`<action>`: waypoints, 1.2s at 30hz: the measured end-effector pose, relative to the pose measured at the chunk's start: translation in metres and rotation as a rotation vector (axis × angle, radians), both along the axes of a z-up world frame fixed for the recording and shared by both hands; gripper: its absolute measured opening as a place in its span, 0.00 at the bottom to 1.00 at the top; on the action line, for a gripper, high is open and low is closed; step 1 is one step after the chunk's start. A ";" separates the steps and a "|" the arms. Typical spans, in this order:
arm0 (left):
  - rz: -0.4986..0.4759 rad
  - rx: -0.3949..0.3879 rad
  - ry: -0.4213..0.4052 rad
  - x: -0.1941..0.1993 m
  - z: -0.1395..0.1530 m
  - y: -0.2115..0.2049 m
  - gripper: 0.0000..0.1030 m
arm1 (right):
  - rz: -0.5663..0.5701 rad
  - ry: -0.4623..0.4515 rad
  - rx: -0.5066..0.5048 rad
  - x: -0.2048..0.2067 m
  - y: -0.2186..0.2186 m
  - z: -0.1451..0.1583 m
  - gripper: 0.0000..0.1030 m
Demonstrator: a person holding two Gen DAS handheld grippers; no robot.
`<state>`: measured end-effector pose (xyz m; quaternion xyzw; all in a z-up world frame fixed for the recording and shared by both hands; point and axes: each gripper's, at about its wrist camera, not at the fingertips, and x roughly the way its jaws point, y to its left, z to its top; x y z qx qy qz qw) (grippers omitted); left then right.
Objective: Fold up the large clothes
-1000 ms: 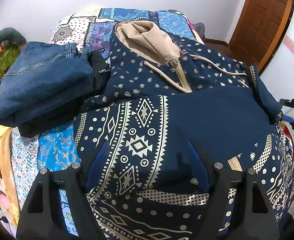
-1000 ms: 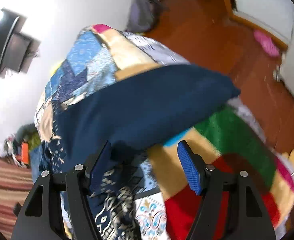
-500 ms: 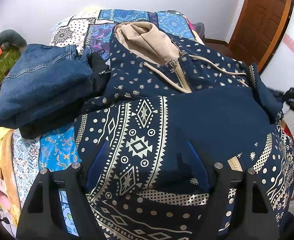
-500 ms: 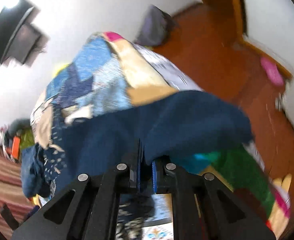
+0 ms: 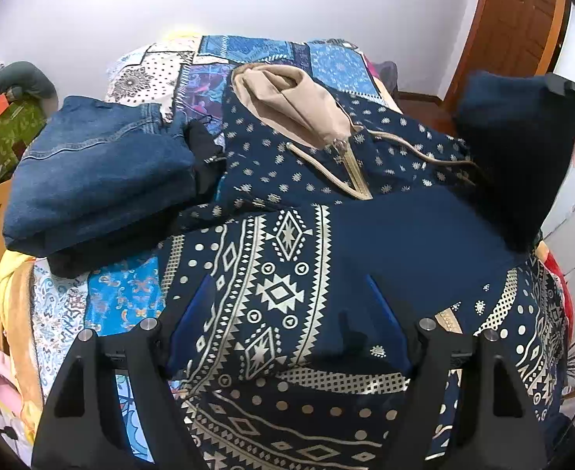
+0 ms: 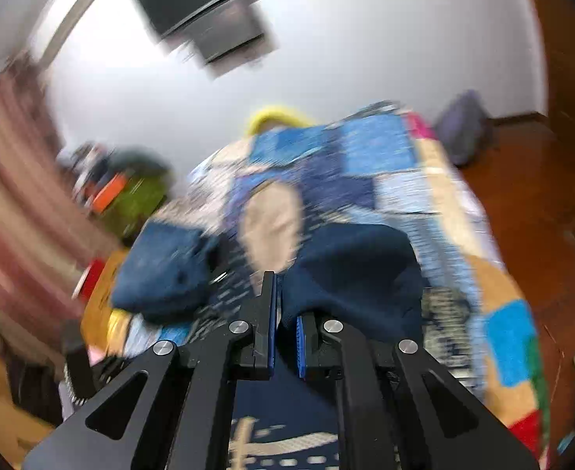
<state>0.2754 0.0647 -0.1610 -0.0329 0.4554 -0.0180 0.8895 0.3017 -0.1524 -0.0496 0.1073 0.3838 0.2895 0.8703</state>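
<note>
A navy hoodie with white patterns, a tan hood lining and a zip lies front up on the bed. My left gripper is open and hovers just above its patterned lower front. My right gripper is shut on the hoodie's plain navy sleeve and holds it lifted. In the left wrist view the raised sleeve hangs at the right, above the hoodie's body. The right wrist view is blurred by motion.
Folded blue jeans lie on dark clothes at the bed's left. A patchwork bedspread covers the bed. A wooden door is at the back right. Boxes and clutter stand at the left.
My right gripper shut on the sleeve at the bed's right edge and lifted it up and over toward the hoodie's body. My left gripper stayed open in place.
</note>
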 end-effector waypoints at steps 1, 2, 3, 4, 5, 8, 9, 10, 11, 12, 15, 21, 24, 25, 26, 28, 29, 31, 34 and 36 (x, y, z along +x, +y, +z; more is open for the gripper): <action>0.003 0.001 -0.003 -0.001 0.001 0.002 0.75 | 0.058 0.016 -0.026 -0.004 0.023 -0.006 0.07; 0.007 0.002 -0.007 -0.003 0.002 0.005 0.75 | 0.094 0.033 -0.050 -0.005 0.039 -0.015 0.07; 0.012 0.004 -0.010 -0.005 0.003 0.008 0.75 | 0.119 0.050 -0.072 -0.006 0.051 -0.024 0.07; 0.016 0.004 -0.012 -0.008 0.005 0.012 0.75 | 0.155 0.078 -0.107 -0.008 0.067 -0.038 0.07; 0.022 0.005 -0.014 -0.010 0.005 0.016 0.75 | 0.185 0.109 -0.142 -0.010 0.080 -0.055 0.07; 0.037 0.003 -0.016 -0.015 0.005 0.026 0.75 | 0.238 0.219 -0.214 -0.010 0.100 -0.097 0.09; 0.045 0.001 -0.015 -0.018 0.005 0.030 0.75 | 0.254 0.280 -0.234 -0.008 0.105 -0.118 0.09; 0.050 -0.001 -0.013 -0.019 0.004 0.033 0.75 | 0.256 0.324 -0.245 -0.007 0.104 -0.131 0.09; 0.055 -0.002 -0.011 -0.020 0.004 0.035 0.75 | 0.249 0.359 -0.255 -0.006 0.105 -0.140 0.09; 0.061 -0.004 -0.008 -0.022 0.003 0.038 0.75 | 0.246 0.389 -0.260 -0.006 0.105 -0.148 0.09; 0.069 -0.005 -0.001 -0.023 0.000 0.040 0.75 | 0.249 0.408 -0.241 -0.005 0.098 -0.145 0.11; 0.042 0.002 -0.008 -0.016 0.003 0.027 0.75 | 0.251 0.339 -0.260 -0.018 0.080 -0.111 0.42; 0.001 0.017 -0.022 -0.009 0.010 0.011 0.75 | 0.238 0.269 -0.285 -0.026 0.069 -0.097 0.42; -0.015 0.024 -0.026 -0.007 0.012 0.004 0.75 | 0.218 0.241 -0.288 -0.028 0.058 -0.089 0.42; -0.031 0.032 -0.031 -0.005 0.013 -0.003 0.75 | 0.196 0.221 -0.292 -0.028 0.051 -0.086 0.42; -0.073 0.050 -0.040 0.001 0.017 -0.020 0.75 | 0.141 0.182 -0.305 -0.030 0.033 -0.078 0.44; -0.094 0.059 -0.046 0.004 0.019 -0.029 0.75 | 0.107 0.159 -0.311 -0.030 0.022 -0.073 0.47; -0.137 0.078 -0.057 0.009 0.022 -0.046 0.75 | 0.050 0.129 -0.315 -0.028 0.004 -0.068 0.50; -0.195 0.115 -0.070 0.016 0.022 -0.072 0.75 | -0.043 0.099 -0.332 -0.024 -0.026 -0.061 0.51; -0.237 0.128 -0.060 0.024 0.019 -0.087 0.75 | -0.096 0.096 -0.341 -0.020 -0.044 -0.061 0.51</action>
